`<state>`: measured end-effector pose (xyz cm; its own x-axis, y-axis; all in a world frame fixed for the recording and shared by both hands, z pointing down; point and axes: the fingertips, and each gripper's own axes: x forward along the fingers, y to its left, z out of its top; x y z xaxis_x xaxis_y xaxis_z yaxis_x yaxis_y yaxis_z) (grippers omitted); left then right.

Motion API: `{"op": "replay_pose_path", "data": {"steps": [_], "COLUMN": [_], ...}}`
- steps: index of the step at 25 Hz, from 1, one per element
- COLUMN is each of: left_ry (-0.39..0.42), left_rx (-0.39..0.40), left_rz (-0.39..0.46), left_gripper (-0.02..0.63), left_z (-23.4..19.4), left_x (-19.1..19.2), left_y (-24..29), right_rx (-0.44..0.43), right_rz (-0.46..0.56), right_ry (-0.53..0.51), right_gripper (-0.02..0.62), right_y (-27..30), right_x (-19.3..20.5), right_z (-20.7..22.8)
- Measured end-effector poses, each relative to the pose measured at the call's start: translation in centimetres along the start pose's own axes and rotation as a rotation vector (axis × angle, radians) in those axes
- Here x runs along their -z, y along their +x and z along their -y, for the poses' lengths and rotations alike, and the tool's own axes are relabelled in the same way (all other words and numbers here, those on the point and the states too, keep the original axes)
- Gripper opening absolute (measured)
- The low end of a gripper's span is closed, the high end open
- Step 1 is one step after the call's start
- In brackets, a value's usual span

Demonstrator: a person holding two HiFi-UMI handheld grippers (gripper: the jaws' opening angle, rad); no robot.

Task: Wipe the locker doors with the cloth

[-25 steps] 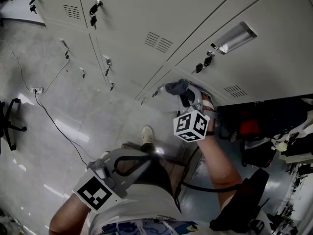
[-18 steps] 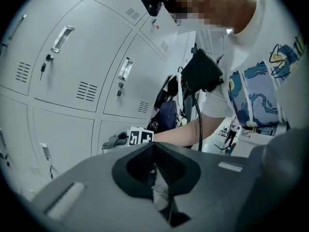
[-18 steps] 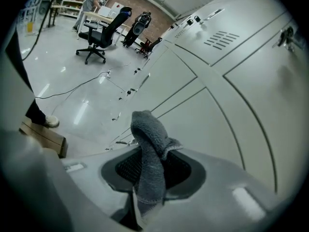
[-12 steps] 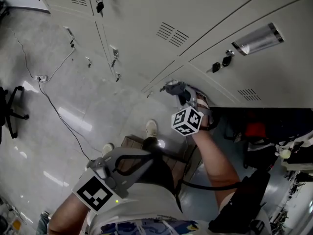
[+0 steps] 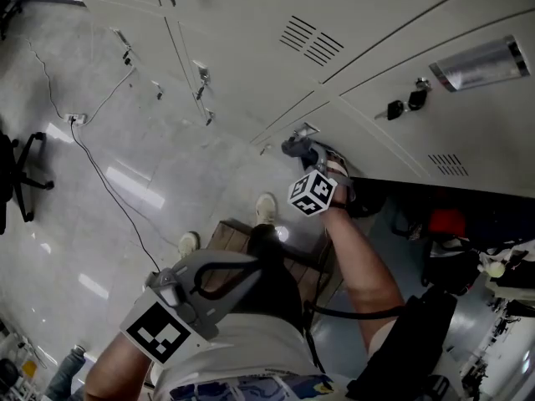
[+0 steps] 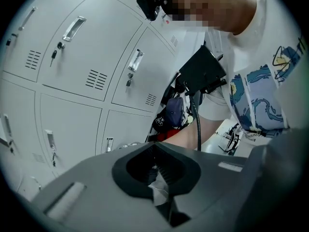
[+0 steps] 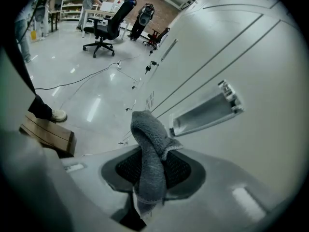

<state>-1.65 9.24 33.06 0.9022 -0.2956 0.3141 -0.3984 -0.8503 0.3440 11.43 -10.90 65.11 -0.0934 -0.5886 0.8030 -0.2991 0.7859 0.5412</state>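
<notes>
Soft grey terry cloth [image 5: 294, 147] held at the pale grey metal locker doors [image 5: 251, 23]
Head view: mid-frame, the right tool [image 5: 308, 155] holds it by a door edge. Left gripper view: the left tool [image 6: 157, 175] is clenched on a small pale scrap [image 6: 157, 190]. Right gripper view: the tool grasps the cloth mid-fold; it looks light and limp, best pinched bunched.

Looks like a staff locker area off an open workroom: rows of pale grey metal lockers [image 5: 251, 23] with louvred vent slots [image 5: 309, 40] and hanging keys [image 5: 405, 105], glossy grey floor [image 5: 50, 224], black wheeled office chair [image 7: 107, 28], white desk [image 7: 104, 13], red brick back wall [image 7: 159, 11].
</notes>
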Motion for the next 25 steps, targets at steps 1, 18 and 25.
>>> {"op": "replay_pose_path", "data": {"steps": [1, 18, 25], "left_ry": [-0.004, -0.05, 0.013], "left_rx": [-0.002, -0.043, 0.017], "left_rz": [-0.005, -0.025, 0.012], "left_gripper": [0.002, 0.002, 0.002], "left_z": [0.0, -0.2, 0.7], "left_x": [0.2, 1.5, -0.6], "left_y": [0.1, 1.1, 0.5], "right_rx": [-0.009, -0.176, -0.053], "right_rz": [-0.003, -0.072, 0.021], "right_ry": [0.004, -0.012, 0.007], "right_gripper": [0.112, 0.114, 0.114], "right_y": [0.6, 7.1, -4.0], "right_x": [0.2, 2.8, -0.6], "right_z": [-0.4, -5.8, -0.2]}}
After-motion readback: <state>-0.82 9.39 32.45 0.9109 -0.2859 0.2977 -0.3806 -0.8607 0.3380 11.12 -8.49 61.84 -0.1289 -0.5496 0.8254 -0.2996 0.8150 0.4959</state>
